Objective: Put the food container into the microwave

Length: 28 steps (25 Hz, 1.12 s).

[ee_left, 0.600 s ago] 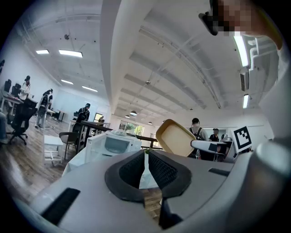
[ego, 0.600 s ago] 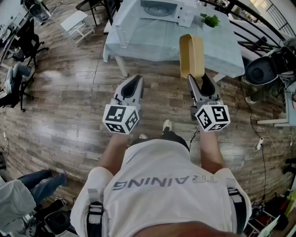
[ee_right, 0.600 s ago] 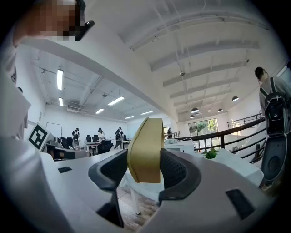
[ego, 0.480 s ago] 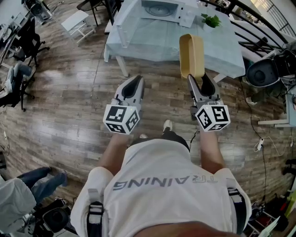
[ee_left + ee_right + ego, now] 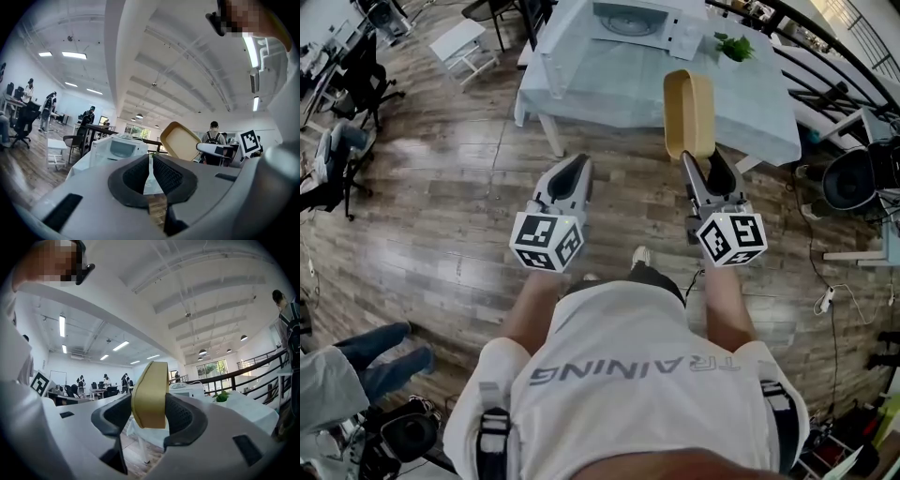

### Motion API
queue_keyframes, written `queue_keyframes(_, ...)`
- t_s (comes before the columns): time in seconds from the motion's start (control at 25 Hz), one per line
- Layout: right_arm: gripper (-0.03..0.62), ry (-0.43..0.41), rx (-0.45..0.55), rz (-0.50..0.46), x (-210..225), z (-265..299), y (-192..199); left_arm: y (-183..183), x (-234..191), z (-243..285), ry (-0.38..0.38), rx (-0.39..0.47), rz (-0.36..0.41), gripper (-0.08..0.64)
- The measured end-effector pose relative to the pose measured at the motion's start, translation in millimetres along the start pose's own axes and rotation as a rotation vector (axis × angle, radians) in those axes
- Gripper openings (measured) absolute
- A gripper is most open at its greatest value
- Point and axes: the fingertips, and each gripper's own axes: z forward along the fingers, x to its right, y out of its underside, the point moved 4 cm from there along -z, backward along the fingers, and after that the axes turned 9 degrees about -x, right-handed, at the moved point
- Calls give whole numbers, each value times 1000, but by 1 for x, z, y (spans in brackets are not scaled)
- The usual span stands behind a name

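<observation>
My right gripper (image 5: 703, 169) is shut on a tan food container (image 5: 688, 112), held on edge above the floor, short of the table. From the right gripper view the container (image 5: 151, 394) fills the gap between the black pads. My left gripper (image 5: 572, 169) is shut with nothing in it; its pads (image 5: 161, 174) meet at a thin slit. The white microwave (image 5: 639, 21) stands at the far side of the table (image 5: 609, 84). It also shows in the left gripper view as a white microwave (image 5: 117, 147), and the held container (image 5: 180, 140) appears to its right.
A small green plant (image 5: 736, 44) sits on the table right of the microwave. A white stool (image 5: 461, 44) and office chairs (image 5: 356, 84) stand to the left on the wooden floor. A black railing (image 5: 825, 47) and a dark bin (image 5: 848, 178) are on the right. A seated person's legs (image 5: 380, 352) are at lower left.
The view has shifted slightly toward the table; both grippers keep their pose and the container stays gripped. The seated person's legs at lower left have moved.
</observation>
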Motion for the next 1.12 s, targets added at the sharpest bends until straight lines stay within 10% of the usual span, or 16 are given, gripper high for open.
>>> queue_keyframes(1.12,239,-173,-21,103,184,86,-11,-30,47,177,-133,-32,-8,54)
